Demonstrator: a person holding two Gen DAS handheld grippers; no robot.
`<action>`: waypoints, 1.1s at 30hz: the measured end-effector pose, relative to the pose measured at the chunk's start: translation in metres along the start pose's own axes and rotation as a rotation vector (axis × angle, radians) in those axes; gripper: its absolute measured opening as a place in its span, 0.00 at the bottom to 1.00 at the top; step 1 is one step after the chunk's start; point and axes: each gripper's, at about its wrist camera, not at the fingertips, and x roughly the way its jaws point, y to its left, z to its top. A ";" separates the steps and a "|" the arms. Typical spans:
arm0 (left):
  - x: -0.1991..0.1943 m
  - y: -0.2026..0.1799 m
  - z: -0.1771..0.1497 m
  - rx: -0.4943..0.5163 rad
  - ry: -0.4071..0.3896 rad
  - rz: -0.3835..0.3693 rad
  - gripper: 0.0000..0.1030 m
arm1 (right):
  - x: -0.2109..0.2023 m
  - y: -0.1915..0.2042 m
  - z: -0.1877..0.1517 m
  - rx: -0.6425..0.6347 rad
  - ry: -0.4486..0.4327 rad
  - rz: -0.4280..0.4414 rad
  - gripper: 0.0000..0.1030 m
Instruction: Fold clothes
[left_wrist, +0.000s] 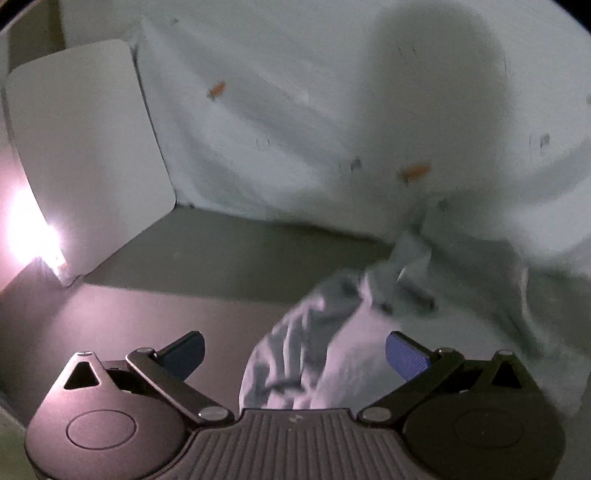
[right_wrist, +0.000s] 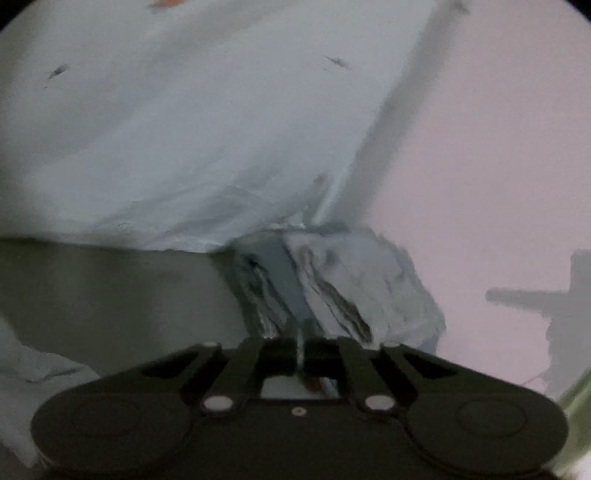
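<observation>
A pale blue garment with small orange and dark prints hangs lifted across the left wrist view, its lower edge clear of the dark table. A bunched fold of it droops between the spread blue pads of my left gripper, which is open and grips nothing. In the right wrist view the same garment stretches up and away. My right gripper is shut on a gathered edge of the cloth, the fabric pinched between the dark fingers.
A white rounded board stands upright at the left of the table beside a bright light glare. A pale pinkish wall fills the right side, with a dark tripod-like stand at its right edge.
</observation>
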 end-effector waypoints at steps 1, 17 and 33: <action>0.004 0.004 -0.004 0.007 0.019 0.000 1.00 | -0.005 -0.004 -0.008 0.033 0.006 0.054 0.21; 0.061 0.067 -0.062 0.100 0.300 -0.016 0.99 | -0.228 0.284 -0.157 -0.659 0.030 1.053 0.65; 0.097 0.082 -0.064 0.088 0.316 -0.136 0.99 | -0.269 0.251 -0.121 -0.630 0.015 0.758 0.05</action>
